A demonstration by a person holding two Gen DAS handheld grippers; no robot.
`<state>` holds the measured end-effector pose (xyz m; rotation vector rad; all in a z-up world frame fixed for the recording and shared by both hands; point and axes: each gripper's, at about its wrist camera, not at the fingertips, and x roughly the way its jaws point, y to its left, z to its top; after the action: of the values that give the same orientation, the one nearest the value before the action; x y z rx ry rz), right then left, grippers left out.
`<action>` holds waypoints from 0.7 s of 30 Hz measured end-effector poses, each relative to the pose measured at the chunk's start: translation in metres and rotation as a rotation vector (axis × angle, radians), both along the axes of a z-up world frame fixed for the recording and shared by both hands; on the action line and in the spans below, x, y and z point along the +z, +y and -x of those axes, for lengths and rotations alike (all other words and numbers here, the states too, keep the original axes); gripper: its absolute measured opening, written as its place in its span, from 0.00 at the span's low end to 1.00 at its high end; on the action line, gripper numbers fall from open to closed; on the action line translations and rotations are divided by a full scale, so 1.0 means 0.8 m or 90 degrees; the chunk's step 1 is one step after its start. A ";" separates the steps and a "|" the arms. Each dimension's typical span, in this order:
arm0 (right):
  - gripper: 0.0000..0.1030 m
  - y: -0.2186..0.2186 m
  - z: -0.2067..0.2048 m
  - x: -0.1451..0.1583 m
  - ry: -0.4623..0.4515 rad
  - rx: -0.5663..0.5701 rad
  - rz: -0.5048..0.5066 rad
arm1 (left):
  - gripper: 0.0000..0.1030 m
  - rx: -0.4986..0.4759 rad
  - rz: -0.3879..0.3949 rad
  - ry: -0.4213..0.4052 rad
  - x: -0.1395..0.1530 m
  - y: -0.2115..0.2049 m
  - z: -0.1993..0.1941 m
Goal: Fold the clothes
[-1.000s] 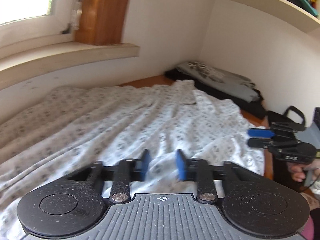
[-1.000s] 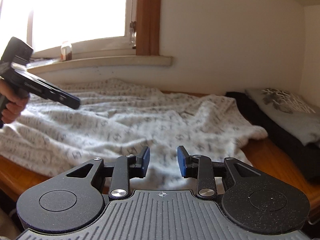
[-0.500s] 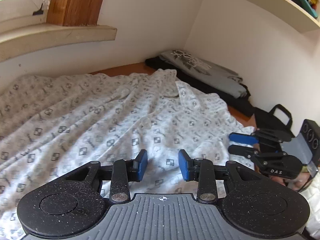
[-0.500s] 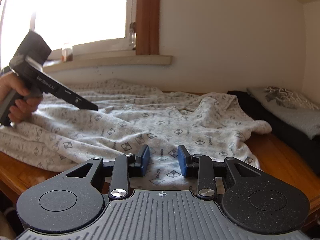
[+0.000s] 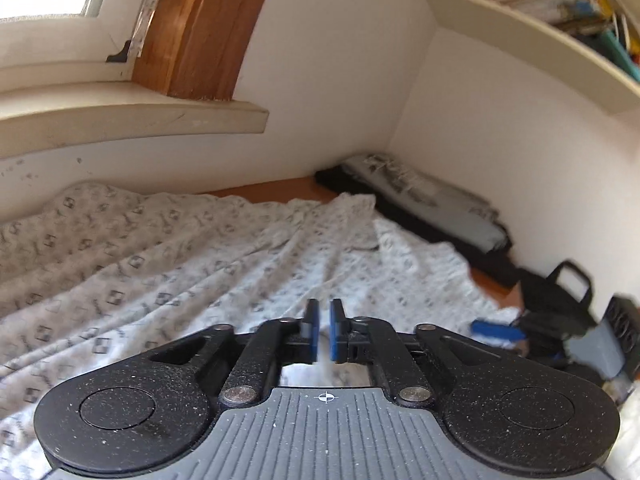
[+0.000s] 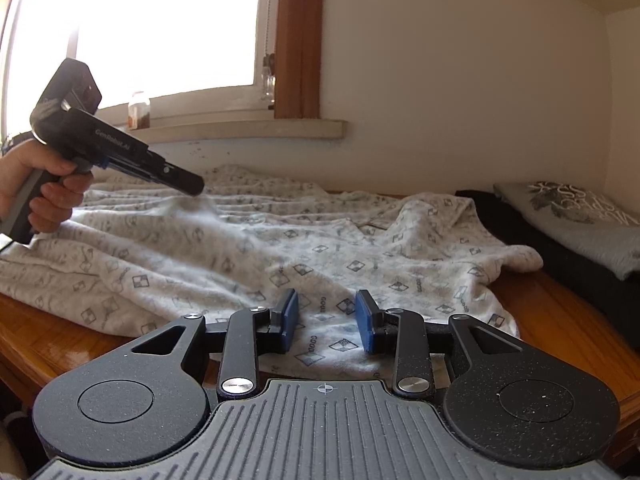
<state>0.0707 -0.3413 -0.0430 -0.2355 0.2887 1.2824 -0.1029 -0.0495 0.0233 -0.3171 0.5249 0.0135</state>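
Note:
A white patterned garment [image 5: 200, 264] lies spread and creased over the wooden table [image 6: 560, 320]. My left gripper [image 5: 321, 332] has its blue pads almost together, and folds in the cloth run in towards them; in the right wrist view its tip [image 6: 194, 189] meets a raised ridge of the garment [image 6: 320, 240] at the far left. A hand [image 6: 36, 184] holds its handle. My right gripper [image 6: 326, 316] stands open just above the garment's near hem, nothing between its pads. In the left wrist view, the right gripper [image 5: 498, 330] shows blurred at the right edge.
A folded grey printed shirt [image 6: 580, 220] lies on dark clothes along the right wall. A window sill [image 6: 240, 128] with a jar [image 6: 139, 110] runs behind the table. A bookshelf [image 5: 520, 20] hangs above, and a black bag [image 5: 560, 296] sits at the right.
My left gripper has gone from open to shut on the cloth and lifted a ridge of it. My right gripper has moved closer over the near hem, still open.

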 end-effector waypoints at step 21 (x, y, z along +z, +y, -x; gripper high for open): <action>0.27 0.011 -0.012 0.019 0.028 -0.060 0.030 | 0.03 0.050 -0.157 0.012 0.015 -0.071 0.142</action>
<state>0.0806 -0.3323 -0.0276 -0.2310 0.3634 1.1893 -0.2165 -0.1066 0.0351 -0.0961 0.5226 0.1567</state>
